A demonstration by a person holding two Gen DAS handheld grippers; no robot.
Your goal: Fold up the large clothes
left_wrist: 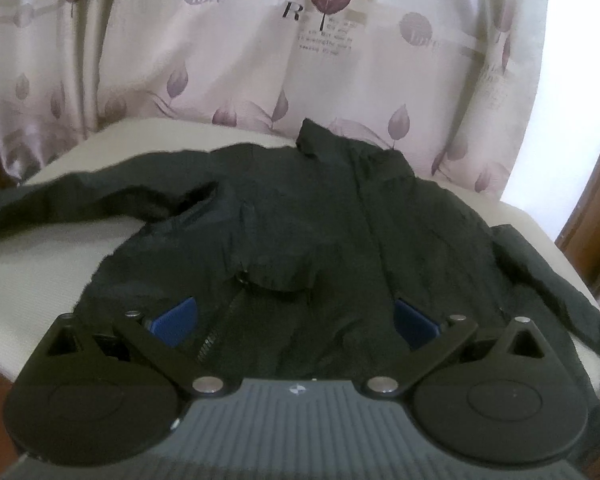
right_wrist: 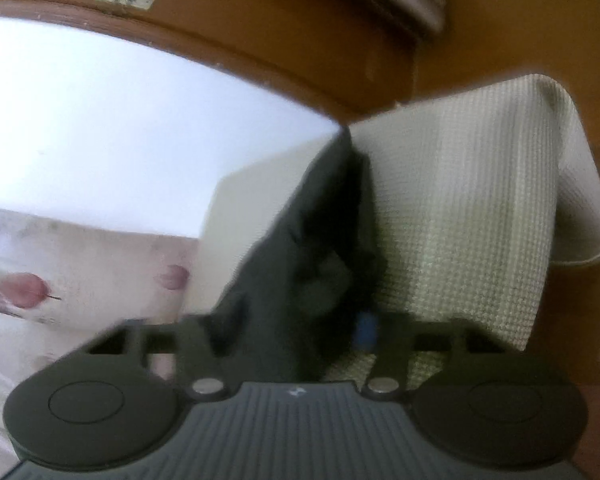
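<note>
Lying spread out and face up, the black jacket [left_wrist: 300,216] covers most of the cream-covered tabletop [left_wrist: 40,272], collar toward twelve o'clock in the left wrist view, one sleeve trailing out toward nine o'clock and the other running off toward four o'clock. Folding looks barely begun: the body is flat though wrinkled, both sleeves are out to the sides, and no clean fold line shows yet, so nearly the whole job seems to remain. The left claw [left_wrist: 296,326] hangs released over the hem, its blue fingers [left_wrist: 176,322] spread wide with the zipper end between them, gripping nothing. The right claw [right_wrist: 320,332] is blurred, but dark cloth runs straight up from between its fingers, so it appears clenched on the jacket, probably a sleeve or side edge, near the cloth-draped corner of the tabletop in the right wrist view. Room is tight at twelve o'clock, where a leaf-print curtain [left_wrist: 260,52] hangs just behind the collar; a brown wooden frame [right_wrist: 260,40] and a bright window sit close on the right side. The far sleeve reaches the tabletop edge at nine o'clock, so it could slide off.
</note>
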